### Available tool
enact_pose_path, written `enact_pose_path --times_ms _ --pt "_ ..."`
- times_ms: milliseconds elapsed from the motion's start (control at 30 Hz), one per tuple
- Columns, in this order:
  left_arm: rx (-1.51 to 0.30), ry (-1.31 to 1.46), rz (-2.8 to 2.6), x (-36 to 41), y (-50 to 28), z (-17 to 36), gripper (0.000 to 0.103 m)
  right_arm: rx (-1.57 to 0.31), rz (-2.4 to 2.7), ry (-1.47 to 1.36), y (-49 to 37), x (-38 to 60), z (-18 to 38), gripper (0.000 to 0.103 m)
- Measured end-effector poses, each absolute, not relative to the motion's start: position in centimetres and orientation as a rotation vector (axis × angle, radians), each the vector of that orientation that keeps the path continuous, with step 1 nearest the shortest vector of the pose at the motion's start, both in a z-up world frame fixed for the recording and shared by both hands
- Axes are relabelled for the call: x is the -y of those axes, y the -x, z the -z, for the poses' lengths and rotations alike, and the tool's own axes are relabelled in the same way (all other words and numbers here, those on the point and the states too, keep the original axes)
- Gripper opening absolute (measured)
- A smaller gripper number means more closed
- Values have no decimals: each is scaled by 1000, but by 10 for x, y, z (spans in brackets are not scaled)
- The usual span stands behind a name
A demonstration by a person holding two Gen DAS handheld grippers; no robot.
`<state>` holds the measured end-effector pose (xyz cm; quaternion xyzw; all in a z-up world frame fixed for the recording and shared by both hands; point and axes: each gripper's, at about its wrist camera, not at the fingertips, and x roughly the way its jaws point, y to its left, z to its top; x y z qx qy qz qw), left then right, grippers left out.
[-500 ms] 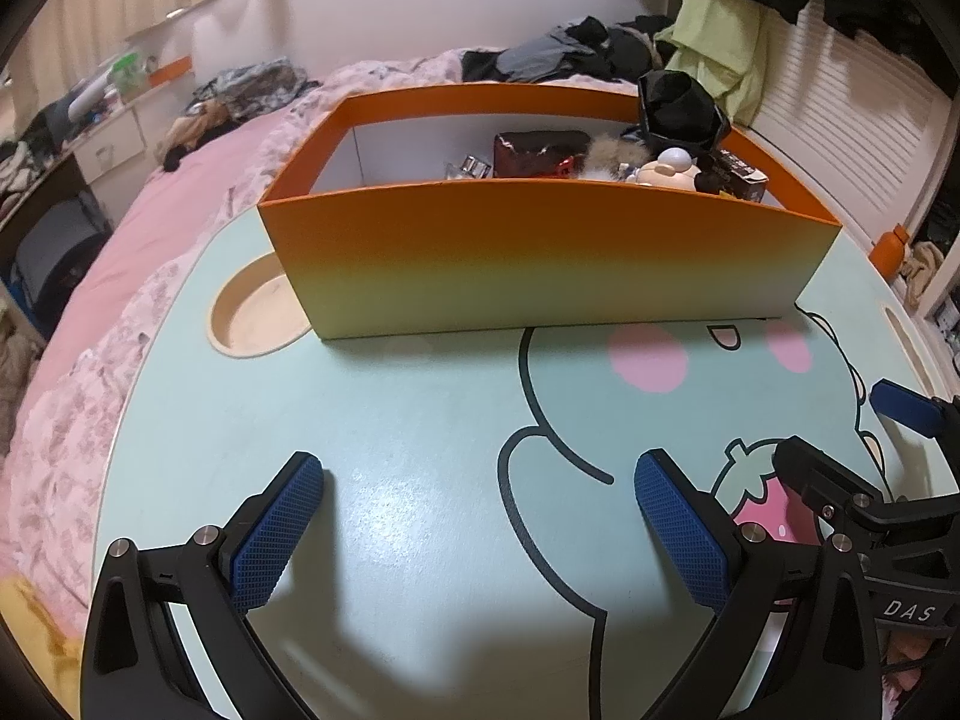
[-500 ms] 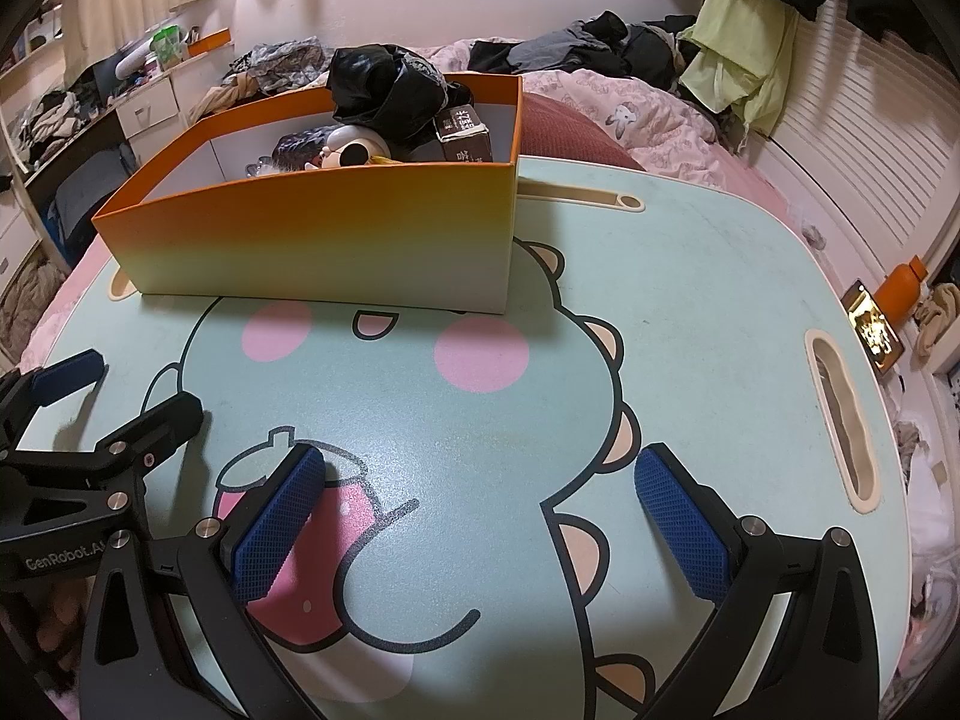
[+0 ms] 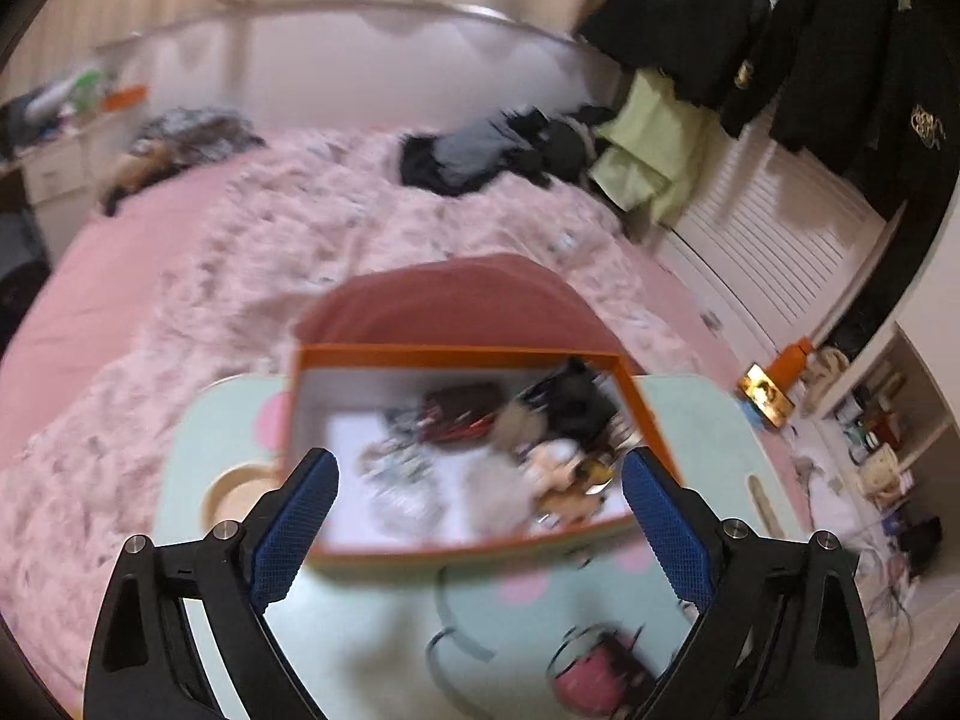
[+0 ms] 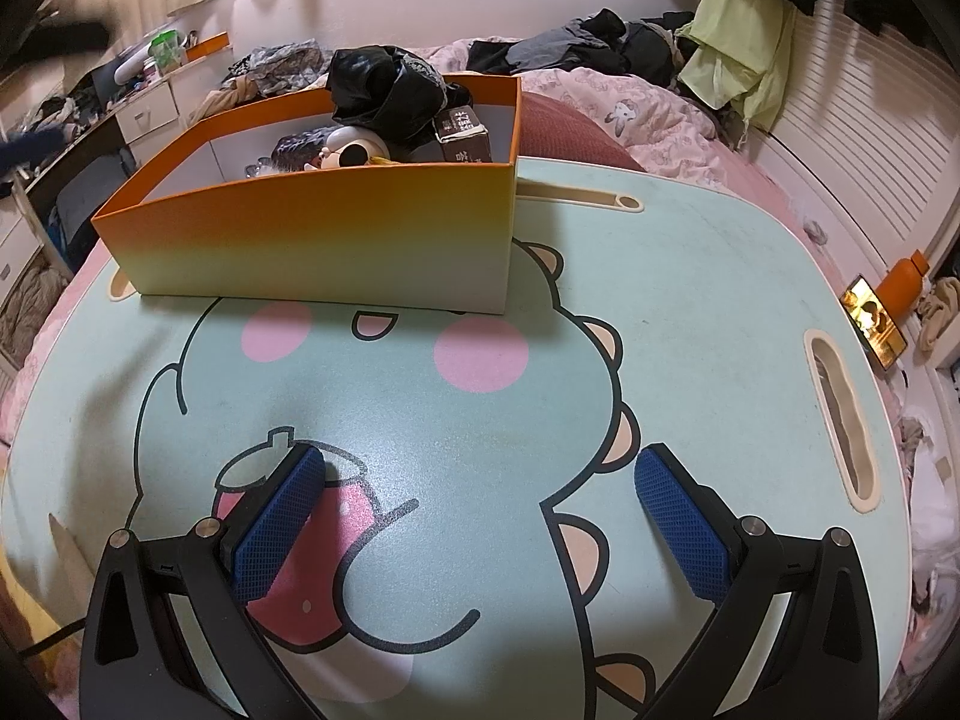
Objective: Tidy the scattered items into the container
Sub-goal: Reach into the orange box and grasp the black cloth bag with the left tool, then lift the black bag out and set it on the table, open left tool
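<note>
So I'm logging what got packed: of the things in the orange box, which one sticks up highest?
The crumpled black bag at the far end of the orange box. It rises above the rim, while the brown carton and round figure sit lower.

Soft indoor light throughout; the left wrist view is motion-blurred, the right sharp, both fisheye-bent at edges.

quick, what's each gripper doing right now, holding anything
Left gripper: open, holding nothing.
Right gripper: open, holding nothing.
</note>
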<state>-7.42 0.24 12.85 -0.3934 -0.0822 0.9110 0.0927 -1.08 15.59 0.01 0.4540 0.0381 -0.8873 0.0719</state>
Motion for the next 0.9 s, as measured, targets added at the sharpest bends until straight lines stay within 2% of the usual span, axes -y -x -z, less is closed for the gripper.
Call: enact_pose_path --times_ms 33,100,233,367,433,467,567,900 --pt "221 1186 -2707 -11 83 -127 94 -116 2667 -1365 11 -155 0 103" --pt "180 1212 -2715 -30 96 -123 86 -117 2667 -1364 10 -155 0 103" --pt "113 1285 -2640 -64 118 -107 81 -115 2668 -1365 10 -155 -1 103" --pt "10 1364 -2650 -88 143 -87 58 -115 2667 -1364 10 -155 -1 103" --pt "0 1392 -2653 -92 150 -80 31 -114 2667 -1364 11 -155 -1 103" --pt "4 1392 -2658 -91 150 -80 27 -114 2667 -1364 11 -155 -1 103" --pt "9 1335 -2650 -90 138 -88 23 -112 2668 -1364 11 -155 -1 103" --pt "116 1062 -2638 -45 56 -149 23 -110 2671 -1365 13 -152 -1 103"
